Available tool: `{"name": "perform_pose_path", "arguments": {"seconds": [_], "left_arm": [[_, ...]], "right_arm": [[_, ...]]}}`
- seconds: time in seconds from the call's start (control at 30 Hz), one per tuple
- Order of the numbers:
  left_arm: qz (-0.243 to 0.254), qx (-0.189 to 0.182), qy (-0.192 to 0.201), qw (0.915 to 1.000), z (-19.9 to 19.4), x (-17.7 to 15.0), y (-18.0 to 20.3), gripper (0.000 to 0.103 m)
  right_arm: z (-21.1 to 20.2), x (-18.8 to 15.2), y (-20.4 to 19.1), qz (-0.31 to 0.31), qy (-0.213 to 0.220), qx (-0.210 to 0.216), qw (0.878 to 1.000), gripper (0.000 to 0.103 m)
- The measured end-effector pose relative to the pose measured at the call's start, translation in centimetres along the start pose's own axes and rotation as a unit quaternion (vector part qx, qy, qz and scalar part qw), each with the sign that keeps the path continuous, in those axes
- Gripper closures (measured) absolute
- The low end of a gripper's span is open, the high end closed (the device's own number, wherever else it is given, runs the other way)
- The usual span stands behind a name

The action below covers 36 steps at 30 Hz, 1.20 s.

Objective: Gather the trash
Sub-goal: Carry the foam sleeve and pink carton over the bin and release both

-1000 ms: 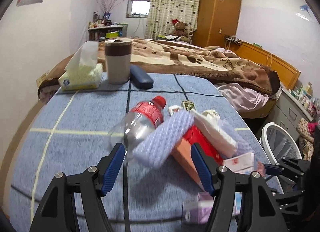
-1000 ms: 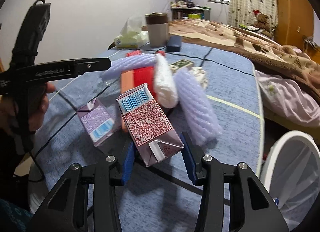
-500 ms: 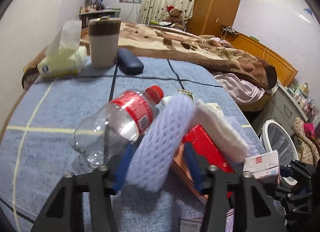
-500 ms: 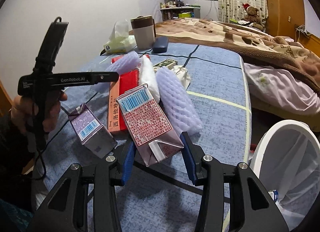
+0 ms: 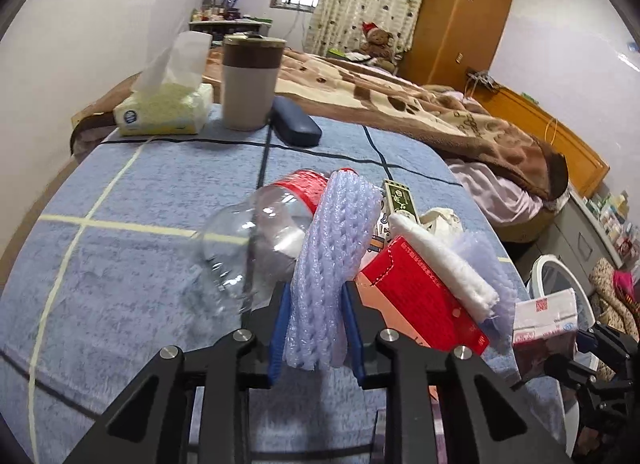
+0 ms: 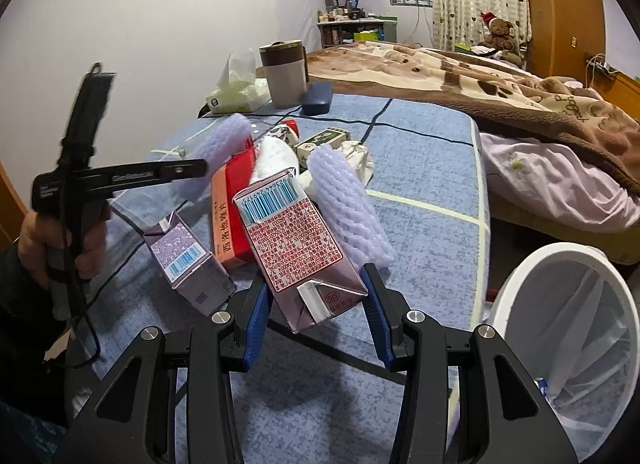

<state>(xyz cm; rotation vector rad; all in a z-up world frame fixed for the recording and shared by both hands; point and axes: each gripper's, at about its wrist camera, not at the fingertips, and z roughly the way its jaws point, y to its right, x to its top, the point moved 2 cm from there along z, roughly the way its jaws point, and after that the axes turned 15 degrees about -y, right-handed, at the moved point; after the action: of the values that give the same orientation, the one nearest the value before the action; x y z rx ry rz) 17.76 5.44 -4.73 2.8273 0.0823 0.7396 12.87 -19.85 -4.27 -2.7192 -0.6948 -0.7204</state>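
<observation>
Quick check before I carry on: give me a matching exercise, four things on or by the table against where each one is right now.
Things:
1. foam net sleeve
2. milk carton
3. tissue box
4. waste bin

Places:
A. at the far end of the table, beside the lidded cup
B. clamped in the left gripper
C. off the table's edge, below it
D. clamped in the right gripper

Pairs: 1-B, 2-D, 3-A, 4-C
</observation>
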Motion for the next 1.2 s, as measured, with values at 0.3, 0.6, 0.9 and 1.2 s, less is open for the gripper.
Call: {"name": "perform_pose_path", "arguments": {"seconds": [0.3, 0.6, 0.9, 1.2], "left_arm": [[0.006, 0.005, 0.022, 0.9997, -3.6, -1.8, 0.4, 0.076], [0.017, -0.002, 0.042, 0.9990, -6.7, -3.7, 2.8, 0.076], [0.031, -0.017, 0.049, 0.9982, -8.2, -5.0, 5.4, 0.076], [0.057, -0.032, 0.044, 0.9969, -8.4, -5.7, 8.3, 0.076]], "right_arm": [[-1.6, -0.3, -0.5, 0.010, 0.022, -0.004, 1.000, 0.058], [-3.3, -1.1, -0.5, 0.014, 0.041, -0.005, 0.999, 0.058], [-4.5, -1.8, 0.1, 0.027, 0.053, -0.012, 0.998, 0.058], [-5.6, -2.6, 0.9, 0.046, 0.064, -0.021, 0.997, 0.058]]}}
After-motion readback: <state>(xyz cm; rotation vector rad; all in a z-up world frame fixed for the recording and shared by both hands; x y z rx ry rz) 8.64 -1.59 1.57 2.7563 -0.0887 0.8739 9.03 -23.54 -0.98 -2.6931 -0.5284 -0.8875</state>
